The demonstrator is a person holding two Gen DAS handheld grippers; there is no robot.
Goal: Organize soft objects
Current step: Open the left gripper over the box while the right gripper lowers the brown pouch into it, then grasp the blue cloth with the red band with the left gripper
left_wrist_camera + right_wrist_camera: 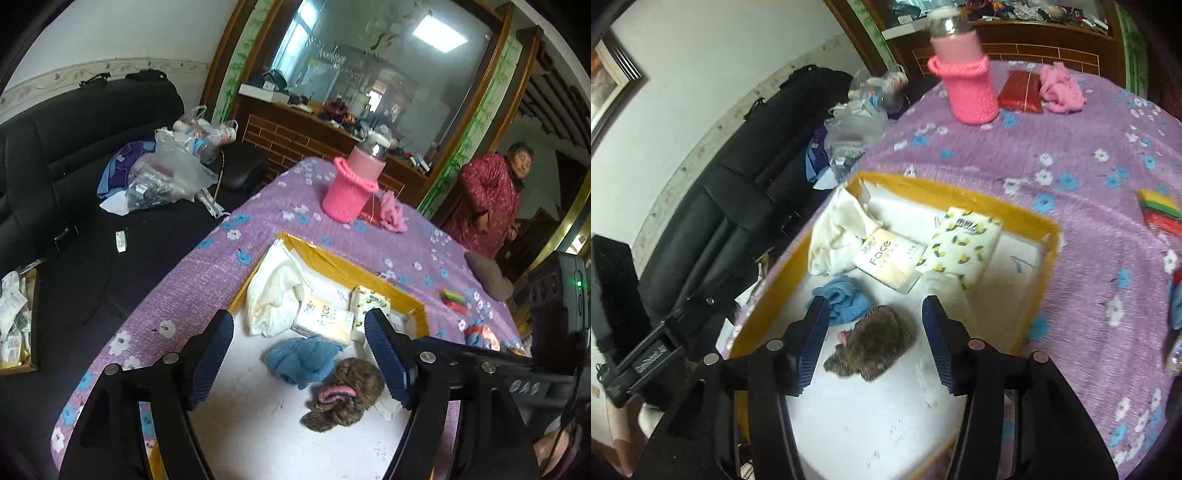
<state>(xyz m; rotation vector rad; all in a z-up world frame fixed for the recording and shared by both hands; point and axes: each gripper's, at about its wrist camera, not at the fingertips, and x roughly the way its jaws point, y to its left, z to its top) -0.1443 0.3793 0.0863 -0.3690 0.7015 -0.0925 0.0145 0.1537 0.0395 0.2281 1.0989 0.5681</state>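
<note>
A shallow box with yellow walls (334,260) (1030,218) lies on the purple flowered table. Inside lie a white cloth (275,291) (836,230), two tissue packs (325,319) (964,245), a blue cloth (301,360) (846,297) and a brown furry hat with pink lining (347,395) (871,345). My left gripper (299,363) is open and empty above the blue cloth and hat. My right gripper (873,339) is open and empty, just above the hat.
A pink knit-covered bottle (354,184) (967,85), a red pack (1021,90) and pink yarn (1060,90) stand at the table's far side. A multicoloured cloth stack (1160,210) and a grey cushion (489,275) lie to the right. A black sofa (92,155) with plastic bags is on the left. A person in red (487,195) stands behind.
</note>
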